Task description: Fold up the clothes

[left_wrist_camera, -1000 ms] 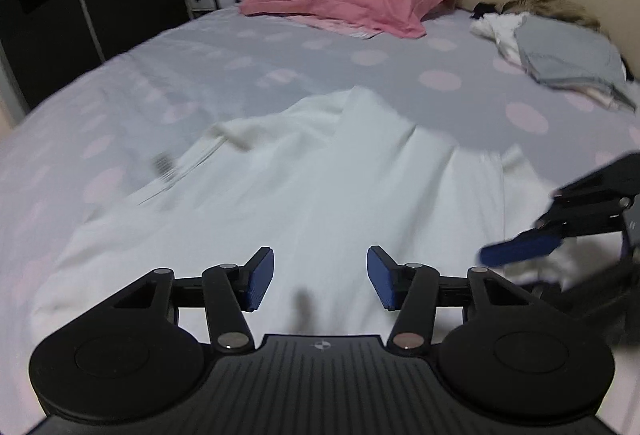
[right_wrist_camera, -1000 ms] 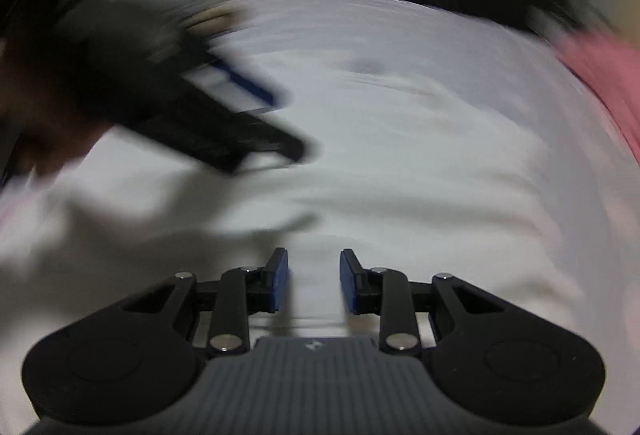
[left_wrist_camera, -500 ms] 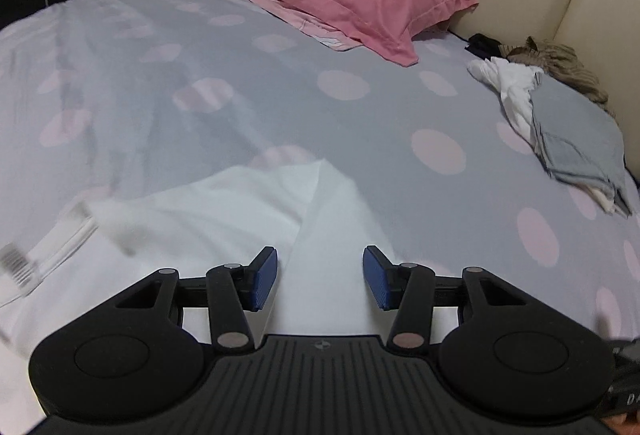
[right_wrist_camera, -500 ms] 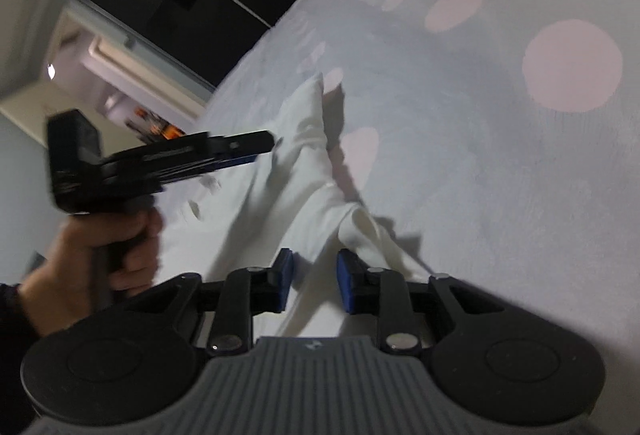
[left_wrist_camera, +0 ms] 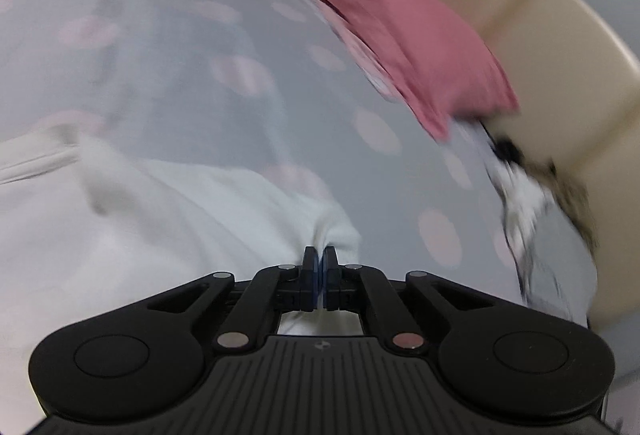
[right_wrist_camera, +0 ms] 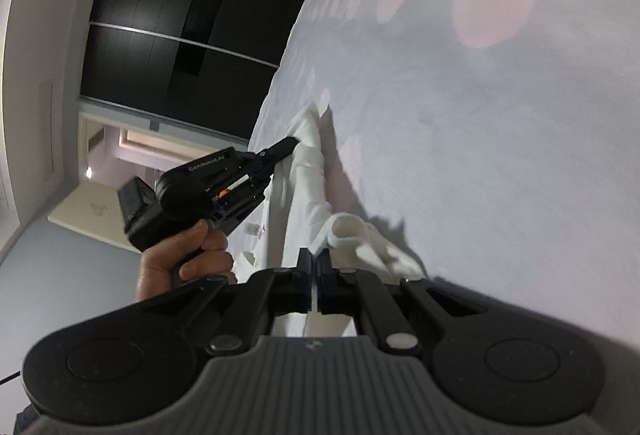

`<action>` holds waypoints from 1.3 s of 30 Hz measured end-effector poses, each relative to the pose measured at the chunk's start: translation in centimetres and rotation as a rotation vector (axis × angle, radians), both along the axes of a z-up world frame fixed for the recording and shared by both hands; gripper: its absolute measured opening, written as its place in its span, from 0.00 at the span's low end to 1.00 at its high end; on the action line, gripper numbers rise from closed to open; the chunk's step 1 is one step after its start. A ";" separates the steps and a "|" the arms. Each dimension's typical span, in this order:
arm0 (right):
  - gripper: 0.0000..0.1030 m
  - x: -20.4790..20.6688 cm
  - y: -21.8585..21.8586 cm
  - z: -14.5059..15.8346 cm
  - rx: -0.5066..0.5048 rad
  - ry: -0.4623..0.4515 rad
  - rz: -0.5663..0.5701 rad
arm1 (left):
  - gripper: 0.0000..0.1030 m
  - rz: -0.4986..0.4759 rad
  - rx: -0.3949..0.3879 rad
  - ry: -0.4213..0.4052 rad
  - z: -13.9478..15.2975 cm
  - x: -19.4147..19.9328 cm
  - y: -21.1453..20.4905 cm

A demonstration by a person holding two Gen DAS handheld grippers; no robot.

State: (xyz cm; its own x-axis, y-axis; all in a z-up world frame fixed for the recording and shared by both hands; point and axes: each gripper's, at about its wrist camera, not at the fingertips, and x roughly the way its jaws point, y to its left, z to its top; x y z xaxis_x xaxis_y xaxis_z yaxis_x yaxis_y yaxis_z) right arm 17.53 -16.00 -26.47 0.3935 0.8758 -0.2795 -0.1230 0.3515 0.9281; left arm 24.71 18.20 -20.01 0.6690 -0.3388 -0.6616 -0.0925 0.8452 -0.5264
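Observation:
A white garment point(left_wrist_camera: 152, 219) lies spread on the grey bedsheet with pink dots point(left_wrist_camera: 224, 47). My left gripper point(left_wrist_camera: 319, 255) is shut on a bunched corner of the white garment at its far edge. In the right wrist view the white garment point(right_wrist_camera: 308, 171) runs away as a folded strip. My right gripper point(right_wrist_camera: 314, 259) is shut on the near end of that strip. The left gripper point(right_wrist_camera: 286, 147) also shows there, held in a hand, pinching the strip's far end.
A pink pillow point(left_wrist_camera: 396, 27) lies against the beige padded headboard point(left_wrist_camera: 552, 47). A blurred pile of grey and white clothes point(left_wrist_camera: 532, 219) sits at the bed's right side. A dark wardrobe point(right_wrist_camera: 180, 31) stands beyond the bed's edge.
Both grippers were open above the garment and are now shut on it. The left gripper has swung right toward the headboard, and its view is blurred.

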 end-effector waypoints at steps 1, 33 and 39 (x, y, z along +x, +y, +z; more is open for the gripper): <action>0.02 0.1 -0.1 -0.1 0.009 0.004 -0.005 | 0.00 0.012 -0.020 0.005 -0.2 0.1 0.4; 0.30 -8.1 7.4 9.1 -0.493 -0.704 0.352 | 0.35 0.134 0.658 -0.115 1.7 -32.0 -3.9; 0.31 -11.1 8.4 7.4 -0.802 -0.793 0.597 | 0.39 0.194 0.622 0.042 1.3 -36.6 -2.7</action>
State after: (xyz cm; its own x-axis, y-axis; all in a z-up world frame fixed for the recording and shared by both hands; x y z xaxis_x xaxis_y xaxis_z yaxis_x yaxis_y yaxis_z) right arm 6.41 -7.65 -19.06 0.3001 0.6690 -0.6799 -0.8755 0.4763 0.0822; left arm -11.86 15.45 -18.73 0.6484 0.2401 -0.7224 -0.2841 0.9567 0.0630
